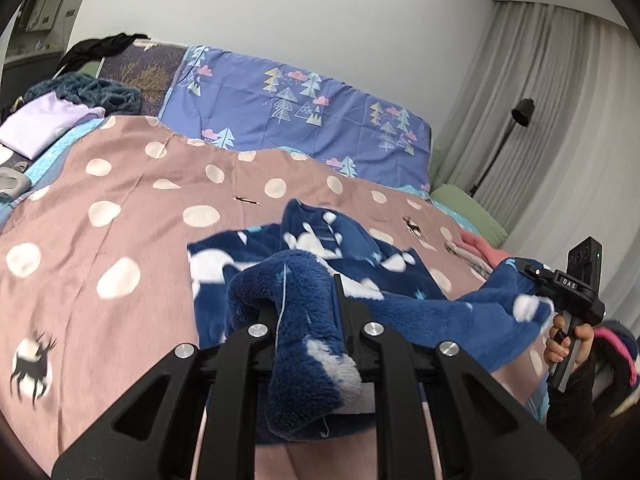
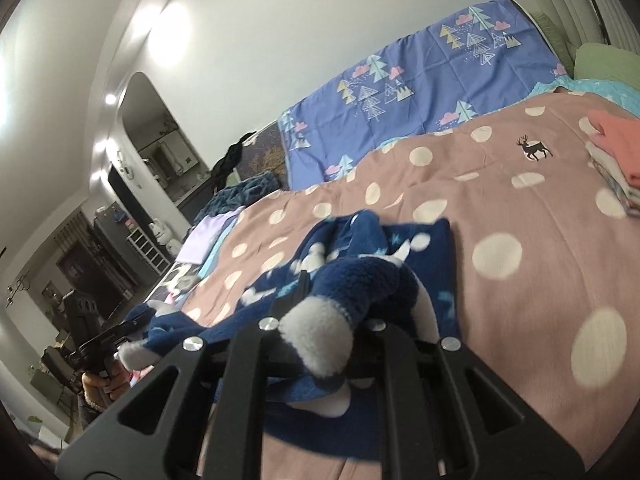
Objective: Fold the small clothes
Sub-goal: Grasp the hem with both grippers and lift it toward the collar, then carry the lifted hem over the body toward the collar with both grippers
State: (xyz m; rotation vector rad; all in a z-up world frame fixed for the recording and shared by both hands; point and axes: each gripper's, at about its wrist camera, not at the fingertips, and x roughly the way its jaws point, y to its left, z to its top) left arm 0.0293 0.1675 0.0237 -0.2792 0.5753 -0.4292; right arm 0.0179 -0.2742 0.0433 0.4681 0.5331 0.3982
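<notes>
Gripping hard at the bottom centre of the left wrist view, the left gripper (image 1: 306, 312) has its jaws narrowed tight on a bunched fold of the blue fleece garment (image 1: 320, 264) — navy pile with white patches, draped over the linkage and hanging below it. Same story in the right wrist view: the right gripper (image 2: 336, 304) at lower centre has its jaws pinched on another thick wad of that fleece, a white fluffy patch bulging over the frame.

Between the two grips the garment stretches as a band; at the right edge of the left view it runs to the other gripper, held by a hand (image 1: 568, 340) on its handle. The rest of the fleece lies crumpled on the pink polka-dot bedspread (image 1: 120, 200), just beyond the jaws at mid frame.

Further back, a stack of folded clothes (image 2: 616, 152) sits at the right edge of the right view — coral on top. Beyond the spread, a blue tree-print sheet (image 1: 300, 108) runs along the wall, and a lilac garment (image 1: 44, 124) lies at upper left.
</notes>
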